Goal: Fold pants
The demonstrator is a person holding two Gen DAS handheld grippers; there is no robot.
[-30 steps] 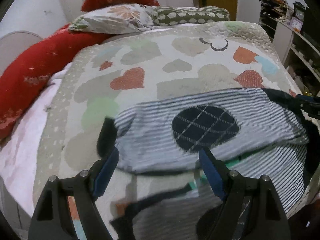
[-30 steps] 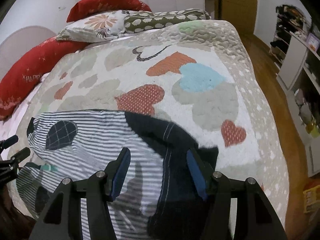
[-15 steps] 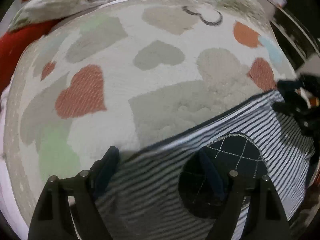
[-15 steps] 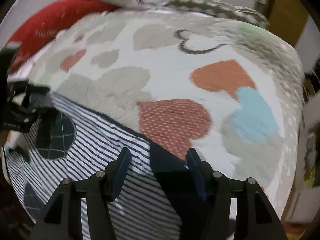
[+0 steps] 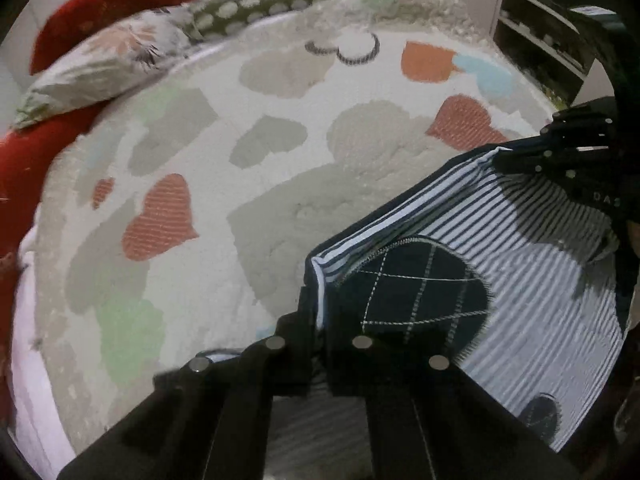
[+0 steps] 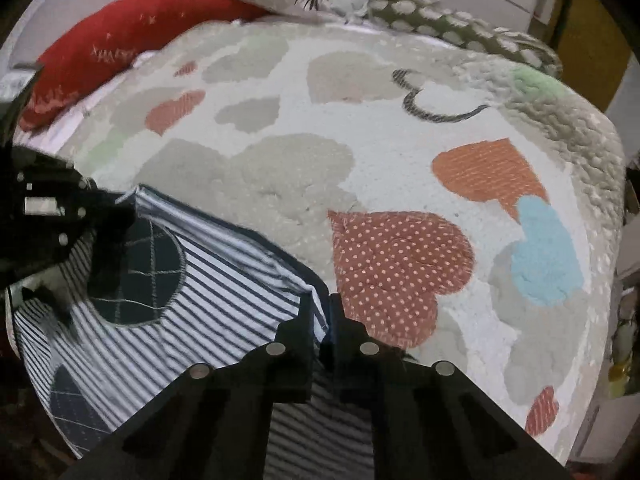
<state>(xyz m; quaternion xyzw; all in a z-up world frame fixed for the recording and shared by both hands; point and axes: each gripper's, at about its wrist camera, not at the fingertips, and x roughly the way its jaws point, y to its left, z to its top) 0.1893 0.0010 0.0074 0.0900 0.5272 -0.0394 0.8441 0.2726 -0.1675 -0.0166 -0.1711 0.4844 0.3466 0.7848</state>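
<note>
The pants (image 5: pixel 532 300) are white with dark stripes and a dark checked round patch (image 5: pixel 416 292); they also show in the right wrist view (image 6: pixel 224 308). They lie at the near end of the bed. My left gripper (image 5: pixel 320 308) is shut on the pants' left corner beside the patch. My right gripper (image 6: pixel 326 320) is shut on the right corner, at the dark band. The pinched top edge runs taut between them. Each gripper shows in the other's view, the right one (image 5: pixel 560 152) and the left one (image 6: pixel 60 220).
The bed is covered by a white quilt (image 5: pixel 280 152) with heart patches. Red bolsters (image 5: pixel 24 176) and patterned pillows (image 5: pixel 112 68) lie at the head and left side. Shelves (image 5: pixel 540 28) stand to the right of the bed.
Both grippers were open over the pants and moved forward to the cloth's far edge. Now both have shut on its corners and the edge is pulled taut.
</note>
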